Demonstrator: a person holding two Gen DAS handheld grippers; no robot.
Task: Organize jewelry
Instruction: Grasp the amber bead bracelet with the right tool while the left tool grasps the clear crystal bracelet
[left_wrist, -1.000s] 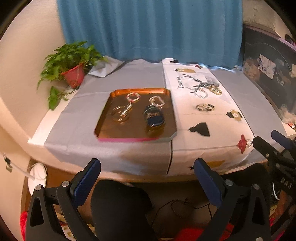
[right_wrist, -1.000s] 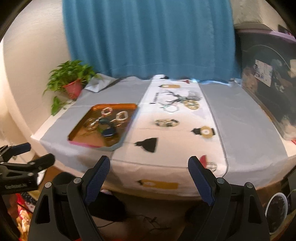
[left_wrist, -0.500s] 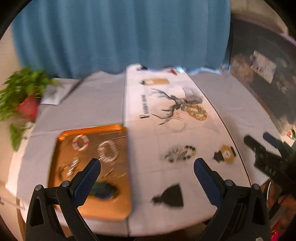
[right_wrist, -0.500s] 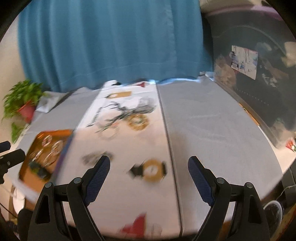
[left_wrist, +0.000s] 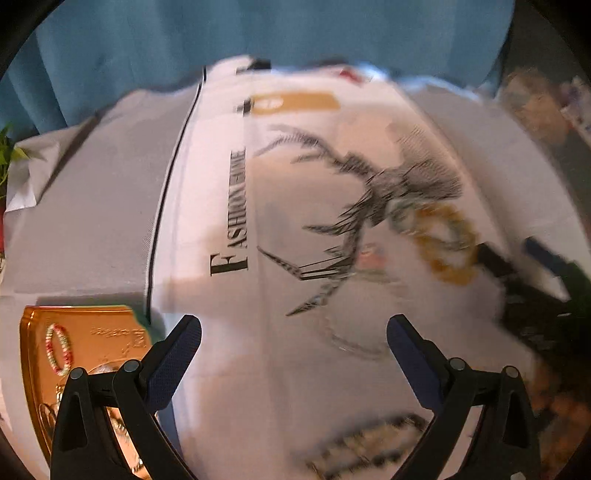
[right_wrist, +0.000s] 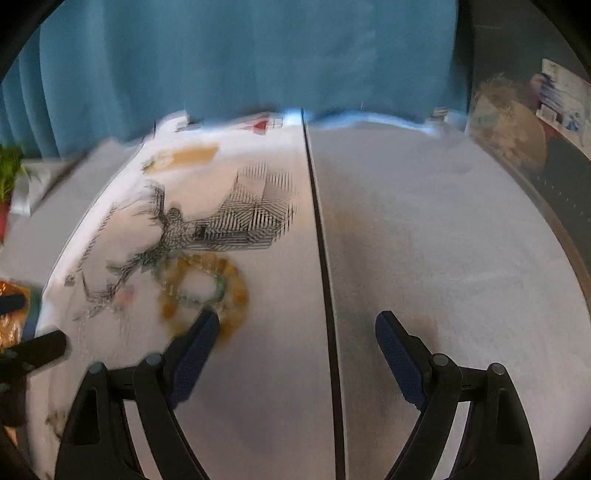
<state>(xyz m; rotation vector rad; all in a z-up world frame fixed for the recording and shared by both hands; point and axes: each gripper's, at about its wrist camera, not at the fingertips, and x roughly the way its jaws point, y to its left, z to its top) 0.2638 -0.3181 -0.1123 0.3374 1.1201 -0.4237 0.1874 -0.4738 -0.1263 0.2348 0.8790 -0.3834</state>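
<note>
Right wrist view: right gripper (right_wrist: 297, 330) spread wide, nothing between the fingers, low over the printed tablecloth (right_wrist: 258, 369). Yellow bead bracelet (right_wrist: 207, 291), with a green bead bracelet (right_wrist: 192, 295) lying on it or just inside it, sits on the deer print just ahead of the left fingertip (right_wrist: 203, 328), so it is off-centre to the jaws. Frame is motion-blurred; contact unclear.

Left wrist view: left gripper (left_wrist: 293, 332) also spread and empty, above the cloth. A thin pale bracelet (left_wrist: 354, 339) lies between its fingers, and a dark bead bracelet (left_wrist: 369, 443) sits nearer the camera. Copper tray (left_wrist: 110, 332), low left, already holds a red-green bracelet (left_wrist: 58, 349) plus other pieces.

Step looks like the approach to a pick. Next: shift the right gripper left to straddle the yellow bracelet's rim, lower, close, carry to tray. Risk: catching both bracelets at once.
</note>
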